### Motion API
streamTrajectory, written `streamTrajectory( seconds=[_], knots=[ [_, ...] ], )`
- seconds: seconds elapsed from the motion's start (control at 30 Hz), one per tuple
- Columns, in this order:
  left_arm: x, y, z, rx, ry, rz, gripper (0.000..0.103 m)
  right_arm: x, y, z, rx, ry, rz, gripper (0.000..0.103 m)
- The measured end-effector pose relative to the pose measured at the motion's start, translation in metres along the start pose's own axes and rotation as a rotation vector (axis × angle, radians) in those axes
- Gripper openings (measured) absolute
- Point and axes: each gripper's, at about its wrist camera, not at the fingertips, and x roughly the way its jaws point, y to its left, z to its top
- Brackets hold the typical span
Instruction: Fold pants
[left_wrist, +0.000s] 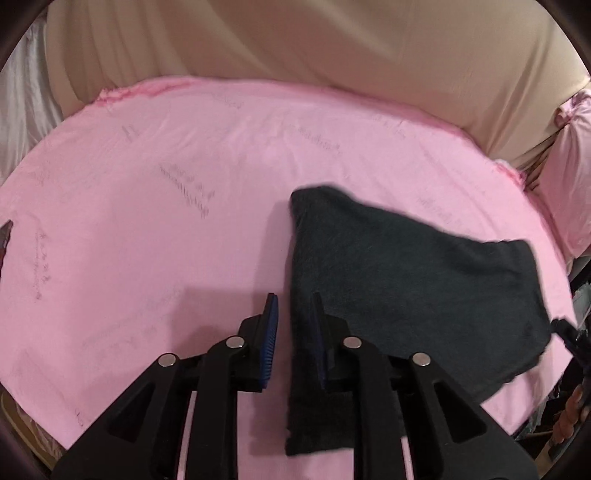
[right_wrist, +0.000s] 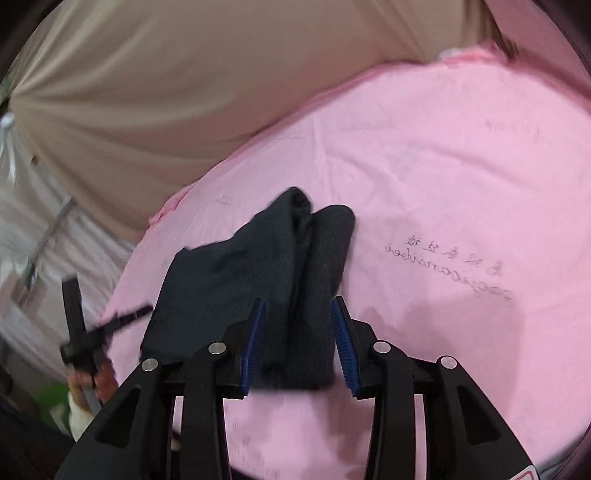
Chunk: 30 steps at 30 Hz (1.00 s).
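Our two black grippers

We carry a left gripper (left_wrist: 293, 325) and right gripper (right_wrist: 298, 325) alike: black angular linkage arms, round silver pivot pins, ribbed blue pads (right_wrist: 343, 343) lining each finger.

**Setting: an improvised indoor fabric-handling station**

The work surface is a table draped in a pink sheet (left_wrist: 184, 155) printed with faint handwritten-style script, partly in Chinese characters (right_wrist: 454, 266); its far hem is frayed and bunched (left_wrist: 125, 92). Behind the table hangs a beige cloth backdrop (left_wrist: 295, 44), pulled into folds, and a pale, shiny white curtain (right_wrist: 22, 221) is at the side. A further bundle of pink fabric (left_wrist: 569, 158) sits beside the table's far corner. Draped textiles screen off the surroundings, indicating a makeshift recording corner in a room, not a furnished home space. Whether it is a lab or a dwelling cannot be told.
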Motion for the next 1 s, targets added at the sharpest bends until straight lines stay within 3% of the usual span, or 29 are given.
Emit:
streamTrajectory(
  seconds=[0.07, 0.1, 0.13, 0.33, 0.43, 0.57, 0.67, 0.73, 0.77, 0.83, 0.9, 1.0],
  knots=[
    [-0.021, -0.013, 0.000, 0.035, -0.063, -0.028, 0.040, 0.000, 0.011, -0.014, -0.032, 0.040, 0.004, 0.038],
    [-0.028, -0.021, -0.001, 0.054, -0.086, -0.048, 0.058, 0.003, 0.012, -0.024, -0.039, 0.054, 0.009, 0.038],
    [-0.028, -0.035, 0.001, 0.072, -0.096, -0.070, 0.064, 0.003, 0.007, -0.029, -0.047, 0.065, 0.022, 0.038],
    [0.012, -0.053, -0.025, 0.081, 0.019, -0.108, 0.064, 0.049, 0.007, -0.041, -0.030, 0.110, 0.012, 0.037],
    [0.030, -0.047, -0.036, 0.065, 0.045, -0.089, 0.064, 0.044, 0.017, -0.035, -0.035, 0.084, 0.022, 0.012],
    [0.032, -0.048, -0.037, 0.064, 0.042, -0.095, 0.064, 0.000, 0.055, -0.011, -0.122, -0.050, 0.026, 0.010],
    [0.037, -0.050, -0.038, 0.063, 0.046, -0.119, 0.064, -0.012, 0.058, -0.003, -0.161, -0.083, -0.006, 0.010],
    [0.041, -0.049, -0.042, 0.078, 0.053, -0.125, 0.064, 0.017, 0.025, -0.013, -0.113, 0.005, -0.118, 0.010],
    [0.042, -0.050, -0.044, 0.095, 0.050, -0.120, 0.065, 0.037, 0.004, -0.025, -0.060, 0.090, -0.120, 0.011],
    [0.041, -0.055, -0.046, 0.130, 0.034, -0.092, 0.065, 0.025, -0.009, -0.033, 0.027, 0.041, -0.035, 0.012],
    [0.037, -0.055, -0.045, 0.144, 0.032, -0.081, 0.065, 0.002, -0.007, -0.026, 0.045, 0.020, -0.046, 0.014],
    [0.020, -0.048, -0.035, 0.111, 0.004, -0.124, 0.066, -0.031, 0.003, -0.001, -0.014, -0.072, -0.100, 0.029]
  ],
)
